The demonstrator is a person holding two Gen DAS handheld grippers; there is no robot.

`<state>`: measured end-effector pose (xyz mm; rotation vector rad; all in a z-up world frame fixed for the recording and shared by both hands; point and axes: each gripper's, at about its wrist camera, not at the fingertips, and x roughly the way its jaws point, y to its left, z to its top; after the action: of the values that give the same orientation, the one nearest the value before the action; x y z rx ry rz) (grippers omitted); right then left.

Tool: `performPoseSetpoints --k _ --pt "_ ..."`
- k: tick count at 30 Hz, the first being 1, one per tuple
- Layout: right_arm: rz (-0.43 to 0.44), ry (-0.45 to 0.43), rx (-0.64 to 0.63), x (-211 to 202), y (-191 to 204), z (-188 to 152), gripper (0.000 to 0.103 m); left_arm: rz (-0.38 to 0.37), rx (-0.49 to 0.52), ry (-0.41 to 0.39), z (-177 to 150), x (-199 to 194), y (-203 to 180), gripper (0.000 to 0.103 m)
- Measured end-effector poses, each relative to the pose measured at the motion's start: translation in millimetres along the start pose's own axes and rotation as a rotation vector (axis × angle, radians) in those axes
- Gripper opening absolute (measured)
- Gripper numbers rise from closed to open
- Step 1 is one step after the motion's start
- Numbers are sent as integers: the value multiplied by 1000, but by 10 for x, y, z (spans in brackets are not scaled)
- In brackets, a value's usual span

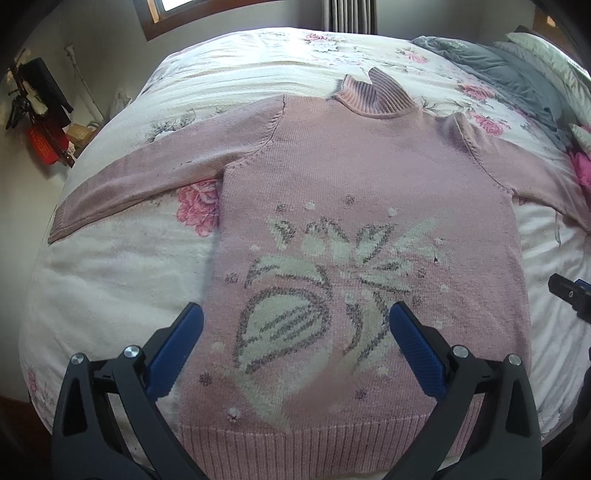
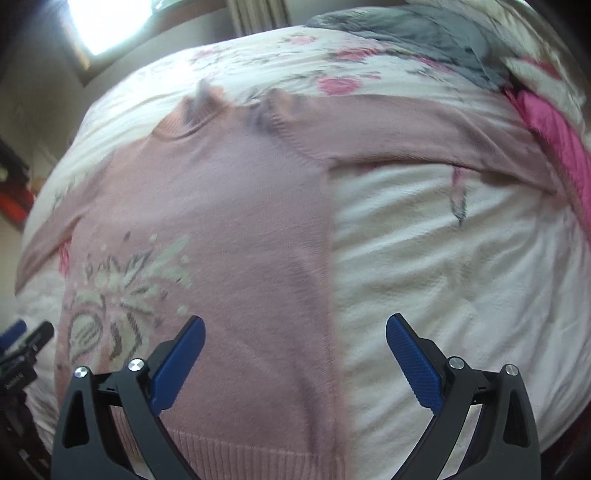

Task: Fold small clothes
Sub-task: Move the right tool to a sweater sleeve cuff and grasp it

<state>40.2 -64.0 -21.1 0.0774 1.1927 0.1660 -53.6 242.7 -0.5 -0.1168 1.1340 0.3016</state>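
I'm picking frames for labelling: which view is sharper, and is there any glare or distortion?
Left wrist view: sharp, the knit pattern on the pink sweater reads clearly; fisheye bends the bed into a dome. Right wrist view: motion-blurred, the sweater's collar smeared, the window blown out to white glare at top left.

The pink sweater [image 1: 369, 177] is matt knitted wool, ribbed at the hem; the bedspread [image 1: 110, 280] looks soft, fleecy; gripper pads [image 1: 417, 347] are textured blue plastic.
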Motion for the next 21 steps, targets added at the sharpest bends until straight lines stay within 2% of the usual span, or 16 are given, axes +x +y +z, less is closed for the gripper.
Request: performPoseSetpoints --k 2,4,6,11,15,17,19,21 --pt "-19 -12 56 3 -336 149 99 -4 14 -31 96 50 -153 100" --pt "-83 -34 87 -8 -728 351 99 -40 38 -44 233 106 -344 100" --pt "-140 -63 128 -21 -1179 591 99 -75 51 -37 404 187 -568 100" --pt "-185 -82 265 87 -2366 1188 99 -132 32 -10 826 429 -1142 100" --pt "-246 -52 324 325 -3282 1636 99 -138 65 -54 1151 537 -1656 100" --pt "-291 -7 333 485 -3678 1812 98 -155 68 -59 1288 578 -1844 100" --pt "-332 31 336 630 -3951 1914 97 -169 68 -70 1411 619 -2020 100" --pt "-319 62 333 746 -4151 1963 97 -166 67 -83 1526 661 -2191 100"
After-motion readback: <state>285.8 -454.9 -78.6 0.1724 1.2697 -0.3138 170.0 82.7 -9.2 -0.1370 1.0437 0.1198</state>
